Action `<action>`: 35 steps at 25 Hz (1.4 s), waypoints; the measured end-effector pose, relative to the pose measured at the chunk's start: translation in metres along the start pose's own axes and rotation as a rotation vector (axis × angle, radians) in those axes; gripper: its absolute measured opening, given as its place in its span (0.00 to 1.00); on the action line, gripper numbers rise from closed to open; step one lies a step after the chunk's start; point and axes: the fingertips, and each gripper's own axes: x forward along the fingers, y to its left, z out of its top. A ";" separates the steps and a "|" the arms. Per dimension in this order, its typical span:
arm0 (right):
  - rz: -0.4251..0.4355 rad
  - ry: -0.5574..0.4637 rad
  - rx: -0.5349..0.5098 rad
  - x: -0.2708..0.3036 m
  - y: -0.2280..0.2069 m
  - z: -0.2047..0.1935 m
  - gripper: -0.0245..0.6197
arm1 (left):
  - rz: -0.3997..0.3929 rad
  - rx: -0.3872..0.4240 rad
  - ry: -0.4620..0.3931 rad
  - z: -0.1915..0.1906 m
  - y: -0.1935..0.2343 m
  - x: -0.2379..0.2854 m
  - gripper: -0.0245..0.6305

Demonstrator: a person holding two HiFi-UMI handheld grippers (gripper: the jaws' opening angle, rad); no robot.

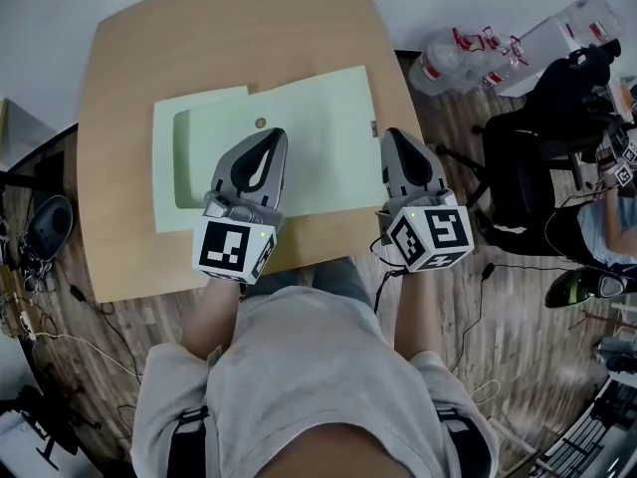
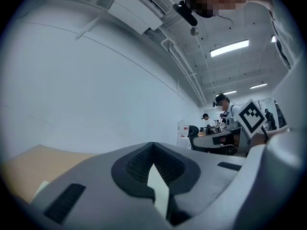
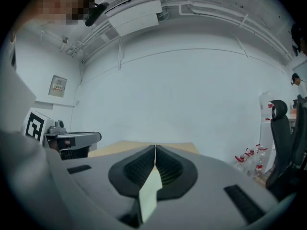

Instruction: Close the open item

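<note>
Fingers [image 2: 96,186] on my left gripper [image 1: 267,139] are pressed together on a thin pale green sliver, and the right gripper [image 1: 393,139] shows the same sliver nipped between its own closed pair. I take that to be a leaf of the folder [image 1: 318,118], the thing I have to close. The folder lies spread open and flat on the middle of the tabletop [image 1: 199,48]. Its wide leaf lies toward the tabletop's right side, and a smaller leaf [image 1: 194,157] with a darker recess lies toward the left. A small round stud [image 1: 261,122] sits near the tabletop's centre, where the two leaves overlap. Both grippers are over the tabletop's near half, pointing away from me. The right one is out toward the tabletop's right edge, at the very margin of the wide leaf.

My main worry is the grip. The sheet is thin and slick, and only a narrow strip sits between each pair, so a quick swing could pull it free, most likely on the right. Next is uneven motion: if one gripper leads the other, the leaf could buckle, crease or even tear between them. Nothing pins the rest of the folder, so a sideways drag could slide the whole thing across the tabletop instead of folding it. Even a clean fold could land askew, leaving the edges mismatched and the stud uncovered. I cannot tell from here which way the hinge runs, and folding against it would crumple the leaf.
</note>
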 end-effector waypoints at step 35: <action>0.510 0.444 0.118 0.057 -0.066 -0.157 0.20 | 0.526 -0.001 0.049 -0.033 -0.024 0.011 0.06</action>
